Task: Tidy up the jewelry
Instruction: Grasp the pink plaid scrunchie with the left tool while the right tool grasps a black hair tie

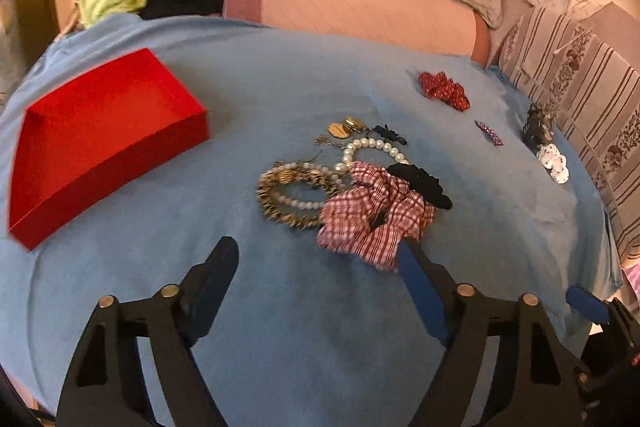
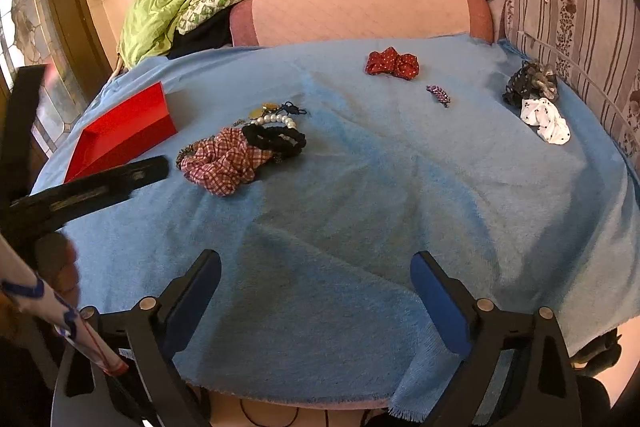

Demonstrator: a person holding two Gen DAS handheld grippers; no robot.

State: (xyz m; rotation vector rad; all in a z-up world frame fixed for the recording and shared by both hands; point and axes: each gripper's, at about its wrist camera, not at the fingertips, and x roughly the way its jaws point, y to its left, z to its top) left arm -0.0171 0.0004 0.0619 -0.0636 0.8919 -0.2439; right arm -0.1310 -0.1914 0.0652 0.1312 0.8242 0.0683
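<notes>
1. Your left gripper (image 1: 318, 247) hangs low over the blue cloth (image 1: 280, 307), jaws spread wide and holding nothing. Its right finger tip sits at the near edge of the checked scrunchie (image 1: 374, 217); whether it touches, you cannot tell
2. Your right gripper (image 2: 316, 263) is likewise spread and empty, over bare cloth, well apart from the pile
3. The jewelry lies in one heap mid-cloth: pearl bracelet (image 1: 370, 147), spiky bangle (image 1: 286, 199) and gold earrings (image 1: 346, 127), with a black scrunchie (image 1: 420, 185) overlapping the checked one
4. The red box (image 1: 104, 143) stands open to the left of the heap, apparently empty
5. Likely step: first pick with the left. Shift right so the checked scrunchie sits between both fingers, not against one
6. Pinch the fabric high; a low bite may drag the pearls or the black scrunchie along
7. Lift straight and watch for snagged strands before swinging to the box
8. The red bow (image 1: 444, 91) and far-right items can wait for the right gripper
</notes>
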